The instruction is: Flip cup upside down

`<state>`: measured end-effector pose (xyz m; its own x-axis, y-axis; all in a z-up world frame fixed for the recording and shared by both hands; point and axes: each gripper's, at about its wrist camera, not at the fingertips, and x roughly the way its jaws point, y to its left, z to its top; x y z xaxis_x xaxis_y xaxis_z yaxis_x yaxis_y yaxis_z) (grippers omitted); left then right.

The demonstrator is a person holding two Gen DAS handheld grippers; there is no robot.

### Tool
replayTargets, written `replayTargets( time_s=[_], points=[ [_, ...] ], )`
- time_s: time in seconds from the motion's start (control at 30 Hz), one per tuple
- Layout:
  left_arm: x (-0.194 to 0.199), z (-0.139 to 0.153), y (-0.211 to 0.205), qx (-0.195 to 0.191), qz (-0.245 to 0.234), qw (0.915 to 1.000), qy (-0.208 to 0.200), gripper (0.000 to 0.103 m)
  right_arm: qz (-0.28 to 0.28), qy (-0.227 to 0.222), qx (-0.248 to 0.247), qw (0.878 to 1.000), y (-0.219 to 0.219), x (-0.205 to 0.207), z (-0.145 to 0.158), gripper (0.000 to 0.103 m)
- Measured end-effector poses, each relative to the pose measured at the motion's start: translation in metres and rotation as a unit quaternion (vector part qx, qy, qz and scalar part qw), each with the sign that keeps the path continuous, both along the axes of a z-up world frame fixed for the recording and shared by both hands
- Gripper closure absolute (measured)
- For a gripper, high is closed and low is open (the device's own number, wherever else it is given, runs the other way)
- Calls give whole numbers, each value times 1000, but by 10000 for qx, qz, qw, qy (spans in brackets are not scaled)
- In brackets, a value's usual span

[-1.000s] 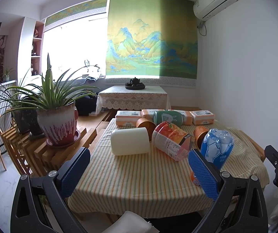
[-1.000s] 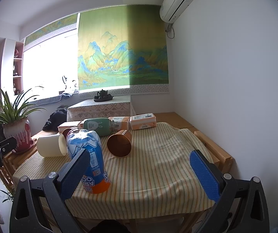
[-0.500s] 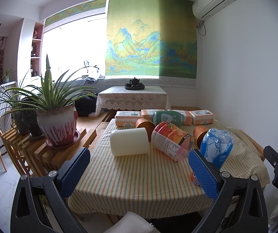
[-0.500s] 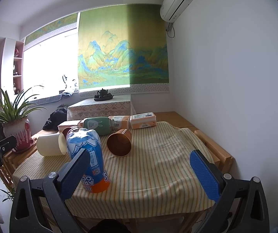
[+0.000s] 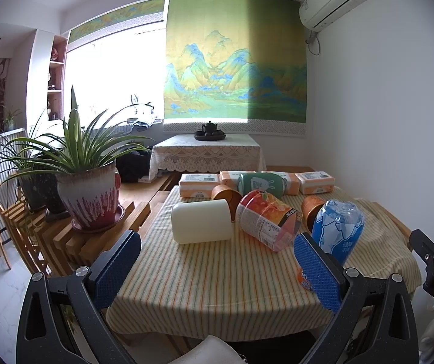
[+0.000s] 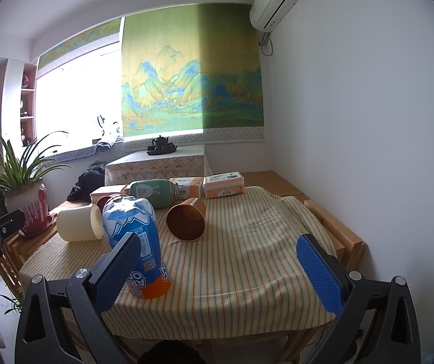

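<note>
Several cups lie on the striped tablecloth (image 5: 217, 288). A cream cup (image 5: 200, 225) (image 6: 75, 224) lies on its side at the left. Behind it lies a brown paper cup (image 5: 226, 193). A second brown paper cup (image 6: 186, 223) (image 5: 311, 209) lies on its side, mouth toward the right wrist view. A blue and orange cup (image 6: 139, 242) (image 5: 336, 232) stands upside down near the front edge. An orange printed cup (image 5: 267, 224) lies tilted mid-table. My left gripper (image 5: 217, 273) is open, short of the table edge. My right gripper (image 6: 218, 270) is open with nothing between its fingers.
A green bottle (image 5: 259, 183) lies at the back among tissue packs (image 5: 198, 183). A potted plant (image 5: 91, 200) stands on a wooden rack left of the table. The white wall (image 6: 368, 121) runs along the right, with a wooden frame edge (image 6: 338, 230).
</note>
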<state>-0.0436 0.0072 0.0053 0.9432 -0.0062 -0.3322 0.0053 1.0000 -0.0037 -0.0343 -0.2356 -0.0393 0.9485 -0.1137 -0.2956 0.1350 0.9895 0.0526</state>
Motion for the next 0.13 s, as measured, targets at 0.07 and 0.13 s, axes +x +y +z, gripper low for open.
replayTargets(
  time_s=[0.07, 0.13],
  points=[
    [0, 0, 0, -2, -20, 10000, -1, 1, 2, 4, -3, 10000, 0, 0, 0, 2],
    [1, 0, 0, -20, -27, 10000, 8, 1, -1, 4, -3, 10000, 0, 0, 0, 2]
  ],
)
